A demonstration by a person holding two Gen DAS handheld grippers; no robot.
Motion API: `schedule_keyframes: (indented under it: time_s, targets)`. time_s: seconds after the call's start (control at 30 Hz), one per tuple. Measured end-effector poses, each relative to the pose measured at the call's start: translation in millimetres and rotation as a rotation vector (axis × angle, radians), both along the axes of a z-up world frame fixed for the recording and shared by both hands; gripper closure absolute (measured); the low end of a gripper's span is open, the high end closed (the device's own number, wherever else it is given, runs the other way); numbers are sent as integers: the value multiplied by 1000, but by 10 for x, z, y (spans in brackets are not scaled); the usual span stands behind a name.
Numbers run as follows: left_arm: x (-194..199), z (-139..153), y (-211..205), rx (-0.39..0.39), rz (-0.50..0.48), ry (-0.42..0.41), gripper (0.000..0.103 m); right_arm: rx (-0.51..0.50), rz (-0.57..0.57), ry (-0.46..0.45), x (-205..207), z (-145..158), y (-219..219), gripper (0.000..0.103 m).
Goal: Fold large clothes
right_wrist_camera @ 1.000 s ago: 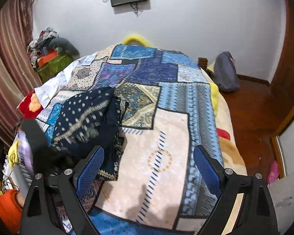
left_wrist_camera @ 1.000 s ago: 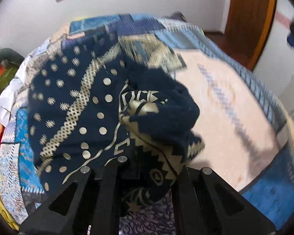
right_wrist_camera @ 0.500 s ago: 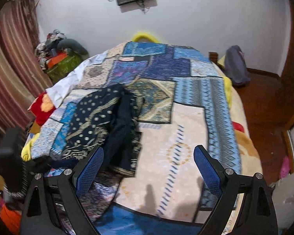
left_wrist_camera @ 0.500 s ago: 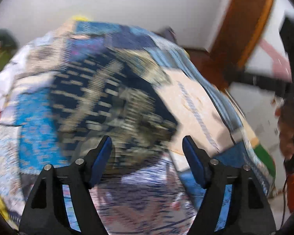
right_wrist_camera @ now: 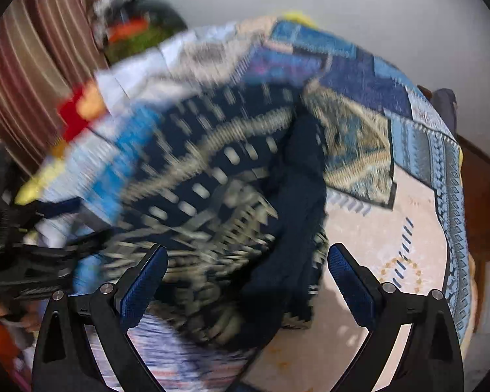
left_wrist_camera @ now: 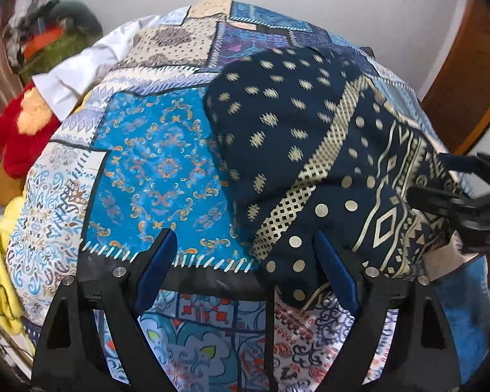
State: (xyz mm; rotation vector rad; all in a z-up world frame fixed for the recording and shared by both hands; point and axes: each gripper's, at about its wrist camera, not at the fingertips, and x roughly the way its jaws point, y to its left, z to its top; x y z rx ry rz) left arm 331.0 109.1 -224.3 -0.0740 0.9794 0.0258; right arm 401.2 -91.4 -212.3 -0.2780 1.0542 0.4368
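A navy garment with cream dots and geometric bands [left_wrist_camera: 297, 150] lies bunched on the patchwork bedspread [left_wrist_camera: 160, 163]. My left gripper [left_wrist_camera: 245, 261] is open and empty just above the garment's near edge. My right gripper [right_wrist_camera: 245, 277] is open and empty over the garment [right_wrist_camera: 232, 196], which is blurred in that view. The right gripper also shows at the right edge of the left wrist view [left_wrist_camera: 467, 202], over the garment's right side. The left gripper shows at the left edge of the right wrist view [right_wrist_camera: 32, 248].
A white sheet [left_wrist_camera: 81, 62], a red and orange plush [left_wrist_camera: 23, 124] and a yellow fabric [left_wrist_camera: 0, 261] lie along the bed's left side. A pile of clothes [left_wrist_camera: 49, 32] stands by the striped curtain [right_wrist_camera: 32, 65]. A wooden door [left_wrist_camera: 467, 91] is at right.
My left gripper let go of the garment, opened and swung left. My right gripper moved in close over the garment, which now lies bunched on the bed.
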Motion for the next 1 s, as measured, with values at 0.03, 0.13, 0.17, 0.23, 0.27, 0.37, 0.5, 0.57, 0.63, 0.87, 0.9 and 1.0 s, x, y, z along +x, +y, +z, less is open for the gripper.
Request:
schedule_keyframes:
  time_s: [0.03,0.13,0.17,0.23,0.27,0.37,0.5,0.57,0.63,0.87,0.9,1.0]
  targets:
    - [4,-13,-37,20,-12,-3,13,-52,1,-11,28,-121,-64,5]
    - [-23,-69,-116,24,-28,-11,12,-10,-9,22,90,-243,-399,1]
    - [-50,-87,-143,39,-34,-19,12,11,-28,38,108,-247,-506,0]
    - [-56,-112,-187,73,-45,-33,10,82,-71,75,137,-228,-771,0]
    - [-49,-128,-199,82,-49,-39,10,91,-88,80,135,-230,-853,0]
    - [-74,-94,-208,82,-75,-28,11,97,-104,96,99,-200,-969,0]
    - [-157,111,-170,126,-141,-41,11,59,-77,32,29,37,-904,1]
    - [-130,228,-102,141,-132,-65,11,72,-63,-8,38,223,-850,1]
    - [-16,370,31,135,-106,-87,11,119,-46,-36,102,414,-780,0]
    - [815,377,328,94,-20,-76,11,297,-5,32,648,610,-235,0]
    - [906,335,330,85,-17,-64,11,296,5,55,738,550,-141,0]
    - [1304,139,296,61,-2,-32,11,246,10,125,994,249,108,0]
